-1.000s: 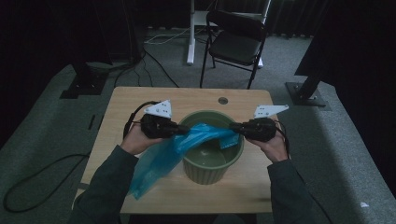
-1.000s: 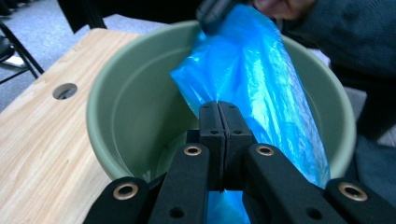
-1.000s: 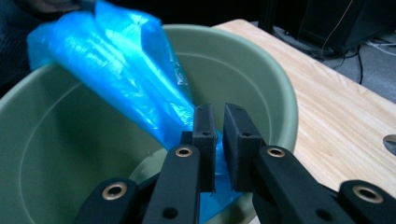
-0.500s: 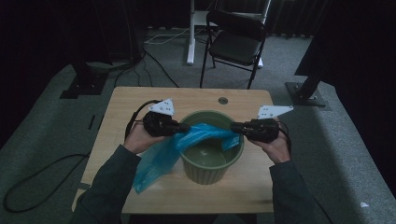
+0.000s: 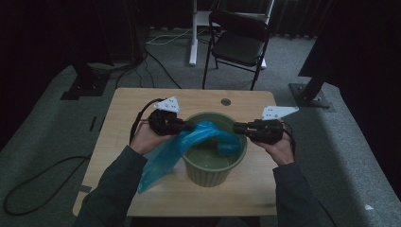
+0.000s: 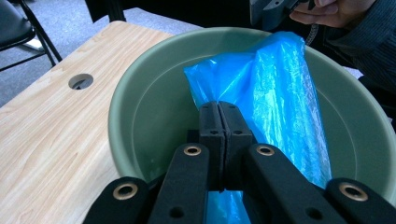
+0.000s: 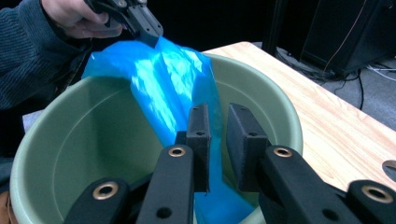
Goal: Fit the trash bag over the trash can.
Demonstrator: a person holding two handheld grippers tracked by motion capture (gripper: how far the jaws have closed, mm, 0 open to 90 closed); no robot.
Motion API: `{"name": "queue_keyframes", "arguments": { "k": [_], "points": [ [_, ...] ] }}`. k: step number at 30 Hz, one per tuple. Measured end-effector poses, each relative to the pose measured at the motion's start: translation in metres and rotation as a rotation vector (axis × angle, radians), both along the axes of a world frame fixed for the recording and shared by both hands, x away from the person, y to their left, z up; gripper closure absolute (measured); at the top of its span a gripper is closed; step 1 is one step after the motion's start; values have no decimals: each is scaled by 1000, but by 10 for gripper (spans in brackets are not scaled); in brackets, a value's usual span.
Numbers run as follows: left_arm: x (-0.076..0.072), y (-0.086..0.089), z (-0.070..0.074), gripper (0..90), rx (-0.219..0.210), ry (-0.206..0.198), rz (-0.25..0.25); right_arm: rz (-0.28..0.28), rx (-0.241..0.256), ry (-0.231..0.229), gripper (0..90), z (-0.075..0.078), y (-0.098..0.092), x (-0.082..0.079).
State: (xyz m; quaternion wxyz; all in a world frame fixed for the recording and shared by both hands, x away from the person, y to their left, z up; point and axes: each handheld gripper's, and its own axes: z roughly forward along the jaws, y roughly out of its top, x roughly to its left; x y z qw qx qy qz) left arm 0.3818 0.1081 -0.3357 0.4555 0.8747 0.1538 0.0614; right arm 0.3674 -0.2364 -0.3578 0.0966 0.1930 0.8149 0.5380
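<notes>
A high camera looks forward and down on the whole surface (image 5: 142, 104) from well back. Two close cameras ride the tongs, facing each other across the green tub (image 5: 213, 172), which all three views share.

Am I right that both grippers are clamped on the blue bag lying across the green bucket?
Not quite: the left gripper is clamped on the blue bag across the green bucket, but the right gripper view shows the right gripper with its jaws apart.
</notes>
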Motion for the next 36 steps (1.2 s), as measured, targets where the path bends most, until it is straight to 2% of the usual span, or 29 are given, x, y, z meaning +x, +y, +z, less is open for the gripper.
{"name": "queue_keyframes", "arguments": {
  "k": [5,12,15,18,22,23,25,26,28,31,36],
  "points": [
    [1,-15,4,886,22,-12,-19,5,19,4,745,-1,0,0],
    [7,-35,3,886,37,-6,-21,29,37,4,699,-1,0,-1],
    [9,-41,3,886,48,-8,-14,45,59,5,673,0,-1,-2],
    [10,-45,4,886,40,-3,-8,65,69,5,648,0,-1,-3],
    [11,-51,5,886,23,-1,-6,97,47,18,623,-3,4,-3],
    [11,-51,5,885,22,-1,-8,96,40,19,637,-3,6,-2],
    [11,-52,4,877,22,2,-10,85,30,14,738,-4,7,-2],
    [11,-51,5,850,18,1,-6,80,29,10,791,-5,7,-2],
    [10,-47,6,765,14,-7,2,63,25,3,834,-5,6,-2],
    [6,-37,12,699,17,-33,24,40,18,-5,854,-6,3,-2],
    [-2,-18,18,645,14,-40,30,14,32,-8,861,-8,-2,-1]
  ]
}}
